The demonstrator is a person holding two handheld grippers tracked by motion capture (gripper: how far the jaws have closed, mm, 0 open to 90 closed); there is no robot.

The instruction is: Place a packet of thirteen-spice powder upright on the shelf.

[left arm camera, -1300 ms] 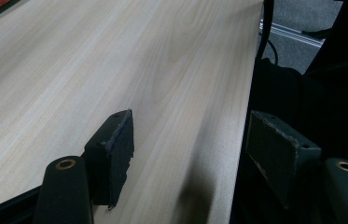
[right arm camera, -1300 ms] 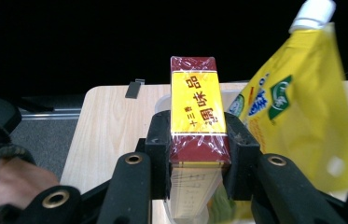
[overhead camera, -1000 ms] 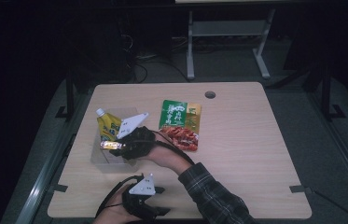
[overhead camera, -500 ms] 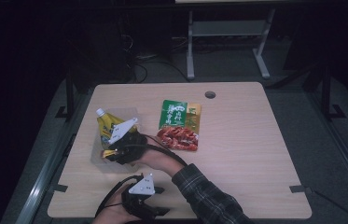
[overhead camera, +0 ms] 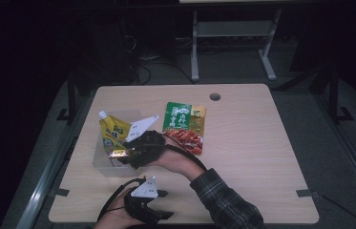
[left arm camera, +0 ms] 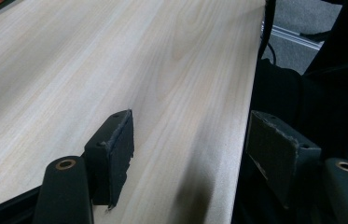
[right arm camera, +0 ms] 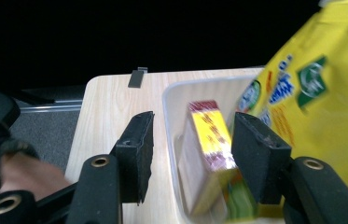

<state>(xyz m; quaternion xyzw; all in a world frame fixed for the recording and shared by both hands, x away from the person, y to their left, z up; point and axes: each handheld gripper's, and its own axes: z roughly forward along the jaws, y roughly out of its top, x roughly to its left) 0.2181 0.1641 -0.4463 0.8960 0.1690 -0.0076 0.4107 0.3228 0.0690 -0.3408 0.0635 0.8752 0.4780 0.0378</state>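
Now the right gripper (overhead camera: 124,155) hangs over the near end of a clear bin (overhead camera: 100,164) at the left of the table (overhead camera: 261,157). Its jaws have just been opening, and in the right gripper view they stand apart (right arm camera: 190,154) with a small box (right arm camera: 209,154) between them. The box, yellow and dark red on its face, leans inside the bin (right arm camera: 171,140), and the left pad stands clear of it; the right pad is close beside it, though whether they touch cannot be told, since the box is blurred. In the high view the box (overhead camera: 117,153) shows just under the gripper's tip.

A yellow pouch (overhead camera: 112,131) with a white cap stands at the far end of the same bin, leaning toward the far left. In the right gripper view it (right arm camera: 321,93) rises at the right, just beside the box.

To the right of the bin, a green and red packet (overhead camera: 184,126) lies flat on the table, apart from the bin.

The left gripper (overhead camera: 149,207) rests at the near edge of the table, well apart from the bin. In the left gripper view its jaws are wide (left arm camera: 190,154) with nothing between them, over bare wood (left arm camera: 115,65).

A plaid sleeve (overhead camera: 223,202) crosses from the near right toward the bin.
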